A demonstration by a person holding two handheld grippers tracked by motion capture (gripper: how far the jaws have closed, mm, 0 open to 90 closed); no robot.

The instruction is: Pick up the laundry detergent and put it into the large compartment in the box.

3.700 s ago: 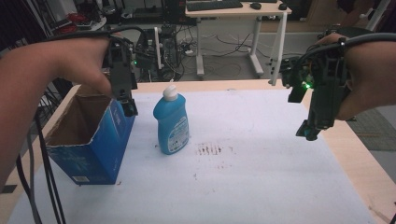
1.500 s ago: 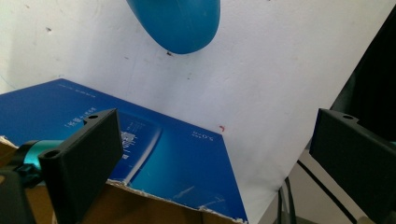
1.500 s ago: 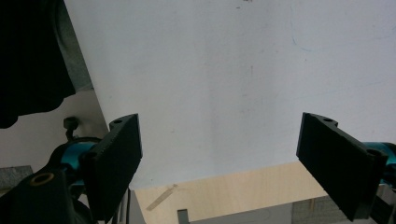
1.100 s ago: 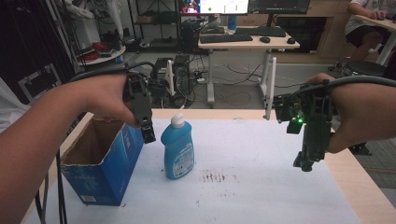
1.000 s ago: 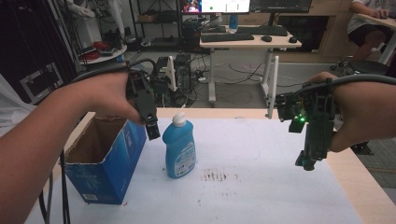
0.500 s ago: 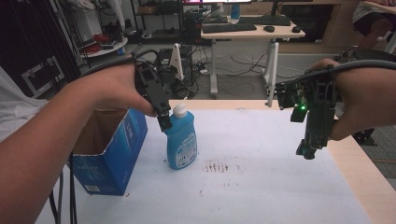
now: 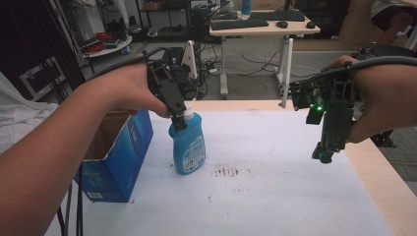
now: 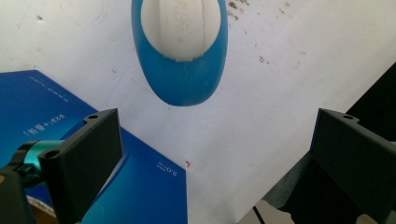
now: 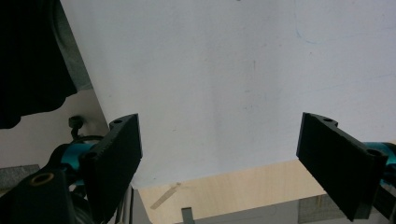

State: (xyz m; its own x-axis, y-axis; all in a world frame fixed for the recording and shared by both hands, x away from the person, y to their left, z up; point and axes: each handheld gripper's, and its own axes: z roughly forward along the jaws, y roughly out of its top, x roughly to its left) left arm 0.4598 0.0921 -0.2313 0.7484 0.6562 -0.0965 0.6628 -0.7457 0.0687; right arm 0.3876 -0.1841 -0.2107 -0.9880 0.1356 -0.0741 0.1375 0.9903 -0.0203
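High view: a blue plastic dish-soap bottle [image 7: 187, 145] with a rounded white cap stands upright on the white, speckled sheet [image 7: 275, 187] covering the pale wooden table [image 7: 378, 172], just beside an open blue cardboard box [image 7: 118, 157]. Over the cap hangs the left gripper [image 7: 178, 122], its flat black jaws spread wide in the left gripper view, nothing between them. Well apart, the right gripper [image 7: 324, 156] hovers near the sheet's edge, jaws likewise spread and empty.
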